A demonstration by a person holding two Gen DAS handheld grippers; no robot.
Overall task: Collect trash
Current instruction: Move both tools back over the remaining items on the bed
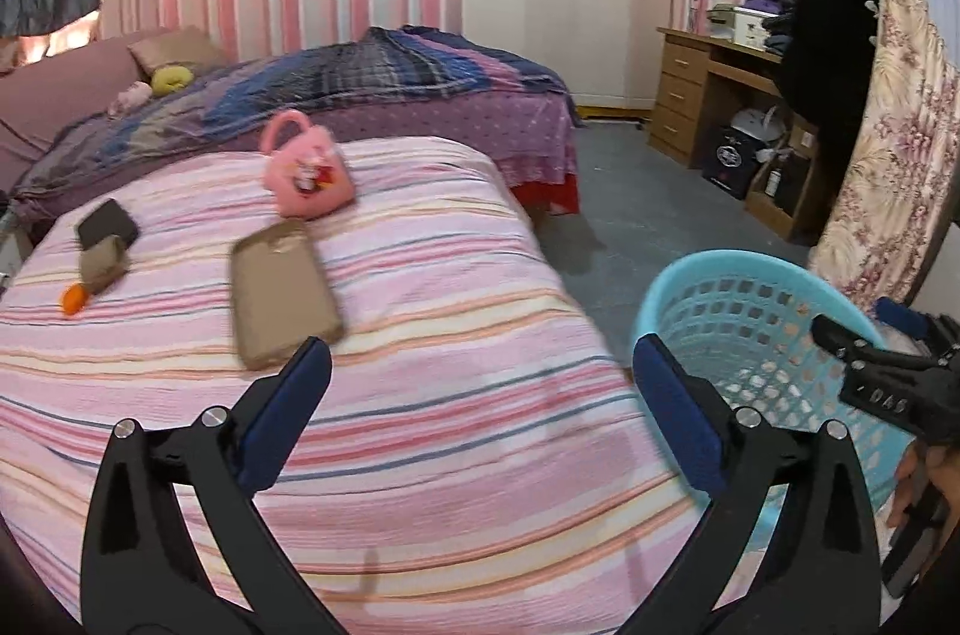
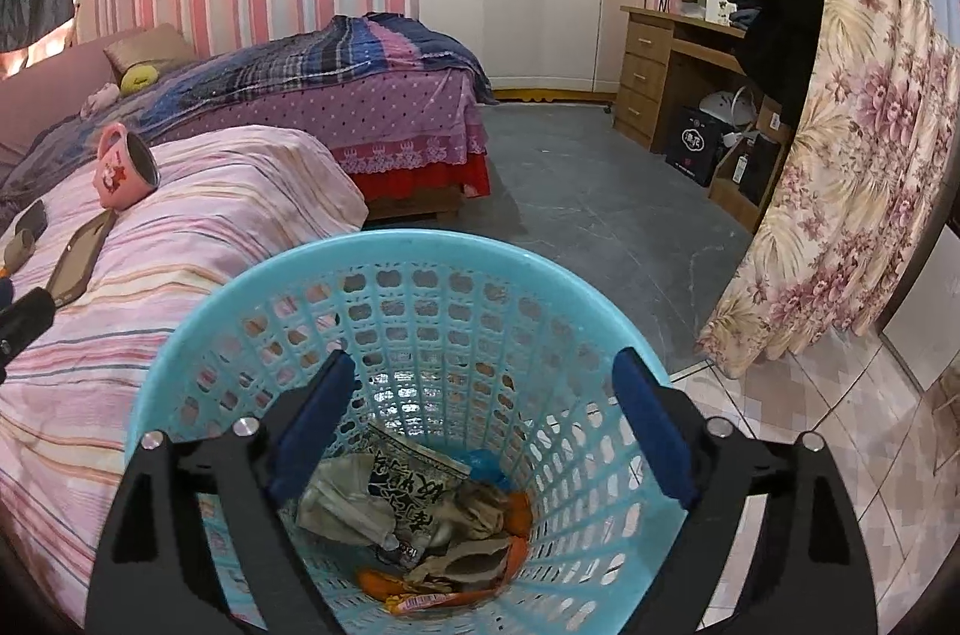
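Above: right claw (image 2: 480, 389) wide open, empty, over blue basket (image 2: 198, 329) w/ trash (image 2: 420, 515); left claw (image 1: 480, 383) wide open, empty, over striped bed (image 1: 420, 275).

The near wall of the blue basket (image 1: 708, 287) is cut off behind the left gripper (image 1: 480, 377) finger, and the right gripper (image 1: 888, 371) is clipped by the frame edge. In the right wrist view, the wrappers (image 2: 420, 527) are partly masked by the right gripper's fingers (image 2: 312, 431). The printing on the packet (image 2: 408, 479) cannot be read.
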